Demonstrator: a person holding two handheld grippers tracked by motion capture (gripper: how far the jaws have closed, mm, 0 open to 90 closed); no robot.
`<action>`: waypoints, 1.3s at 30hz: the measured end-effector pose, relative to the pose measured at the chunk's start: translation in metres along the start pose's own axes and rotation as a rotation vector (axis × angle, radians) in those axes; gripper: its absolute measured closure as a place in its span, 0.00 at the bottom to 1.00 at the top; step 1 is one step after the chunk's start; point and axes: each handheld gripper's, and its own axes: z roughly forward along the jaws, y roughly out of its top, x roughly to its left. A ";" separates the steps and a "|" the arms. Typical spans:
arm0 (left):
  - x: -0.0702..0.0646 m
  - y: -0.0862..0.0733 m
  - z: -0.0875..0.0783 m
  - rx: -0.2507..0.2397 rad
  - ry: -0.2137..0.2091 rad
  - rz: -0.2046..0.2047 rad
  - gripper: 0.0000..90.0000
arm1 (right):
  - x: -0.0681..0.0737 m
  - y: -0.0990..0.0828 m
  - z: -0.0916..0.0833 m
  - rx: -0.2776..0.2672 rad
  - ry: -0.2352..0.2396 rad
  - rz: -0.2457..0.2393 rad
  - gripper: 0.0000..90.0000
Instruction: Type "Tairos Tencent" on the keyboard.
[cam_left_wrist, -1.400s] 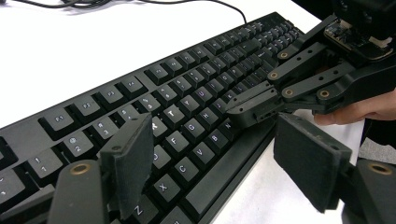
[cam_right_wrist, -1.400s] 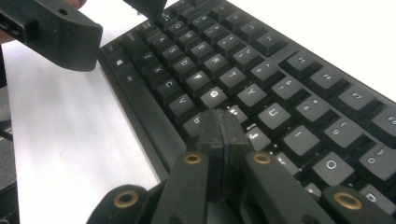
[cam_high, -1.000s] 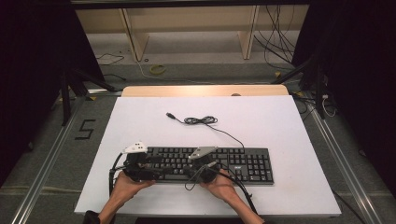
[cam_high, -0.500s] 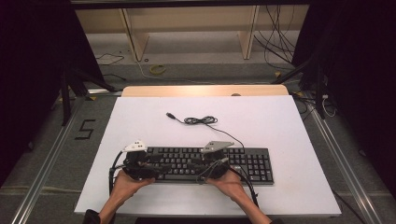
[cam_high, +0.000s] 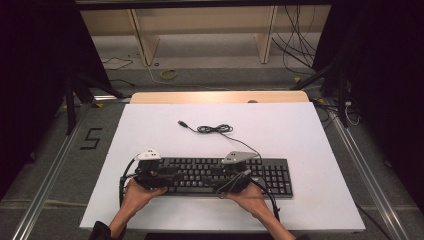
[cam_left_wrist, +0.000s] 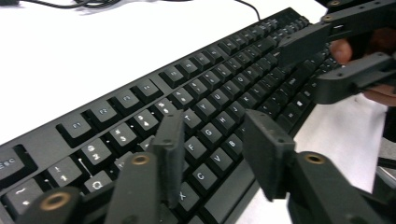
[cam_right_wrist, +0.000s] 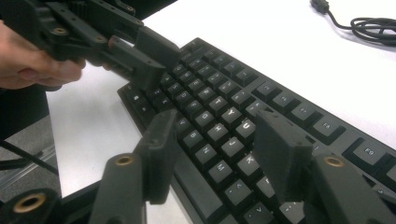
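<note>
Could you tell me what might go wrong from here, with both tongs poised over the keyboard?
1. The left tongs, whose jaws have just been closing, hang over the letter keys of the black keyboard with nothing between them; a dip could press several keys at once.
2. The right tongs, jaws just opening, hover over the middle keys and could catch a keycap.
3. The loosely coiled USB cable could drag if the keyboard shifts.

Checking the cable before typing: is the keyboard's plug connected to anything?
No, the plug lies loose on the white table, beyond the keyboard.
</note>
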 end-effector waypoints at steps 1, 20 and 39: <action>0.000 0.000 0.001 0.000 -0.002 0.000 0.70 | 0.000 0.000 -0.001 0.000 0.001 0.001 0.54; 0.003 0.008 0.015 0.070 0.019 0.034 0.97 | -0.001 -0.009 -0.018 -0.031 -0.002 0.011 0.47; 0.000 0.018 0.043 0.130 0.038 0.054 0.99 | -0.002 -0.014 -0.025 -0.036 -0.014 0.011 0.40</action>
